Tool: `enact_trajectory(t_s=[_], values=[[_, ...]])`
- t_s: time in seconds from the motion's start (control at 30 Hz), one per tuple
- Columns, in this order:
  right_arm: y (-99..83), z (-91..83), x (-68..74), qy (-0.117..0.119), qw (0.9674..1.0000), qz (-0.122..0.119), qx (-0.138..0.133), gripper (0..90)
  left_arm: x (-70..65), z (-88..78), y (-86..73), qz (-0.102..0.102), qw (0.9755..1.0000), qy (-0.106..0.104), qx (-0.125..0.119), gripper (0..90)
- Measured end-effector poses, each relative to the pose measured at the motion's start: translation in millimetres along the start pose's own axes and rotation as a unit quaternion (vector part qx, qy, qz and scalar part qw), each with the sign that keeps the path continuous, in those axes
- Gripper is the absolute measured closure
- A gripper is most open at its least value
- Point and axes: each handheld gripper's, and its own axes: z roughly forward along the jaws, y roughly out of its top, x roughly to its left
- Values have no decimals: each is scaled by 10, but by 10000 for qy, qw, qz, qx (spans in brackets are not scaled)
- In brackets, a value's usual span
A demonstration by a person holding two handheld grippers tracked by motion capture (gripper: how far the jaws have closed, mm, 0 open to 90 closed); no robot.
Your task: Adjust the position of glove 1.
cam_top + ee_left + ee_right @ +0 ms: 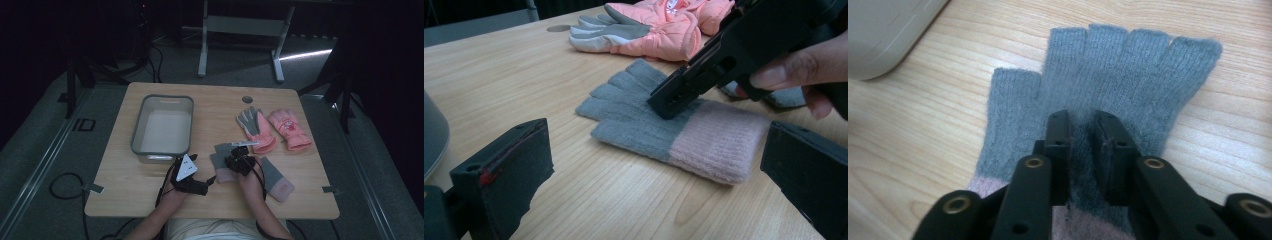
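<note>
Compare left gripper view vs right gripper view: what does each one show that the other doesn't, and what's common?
Left gripper view: the pink padded gloves behind, a second knit glove partly hidden by the hand, and the left tongs standing wide open on either side of the scene.
Right gripper view: a close look down at the knit glove's five cut-off fingers, and the grey bin's corner.
Both: the grey-and-pink knit glove on the wooden table, with the right tongs narrowly parted on its grey part.

No readable txt, labels or nos. anywhere; pink glove (pixel 289 128) motif too blurred.
</note>
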Motion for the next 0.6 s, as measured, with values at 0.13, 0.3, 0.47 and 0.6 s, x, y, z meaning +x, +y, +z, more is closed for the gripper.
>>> enact_trajectory(t_s=[0.13, 0.3, 0.47, 0.6], values=[[10, 18, 31, 44, 10000, -34, -16, 609, 1, 1, 0, 0, 10000, -10, 3, 0], [34, -47, 25, 98, 9996, -258, -61, 510, 2, -1, 0, -3, 10000, -15, -5, 0], [109, -267, -145, 410, 9966, -638, -330, 516, 1, 0, 0, -3, 10000, -11, -1, 0], [146, -413, -336, 637, 9907, -1153, -325, 544, -2, 2, 0, 9, 10000, 2, 4, 0]])
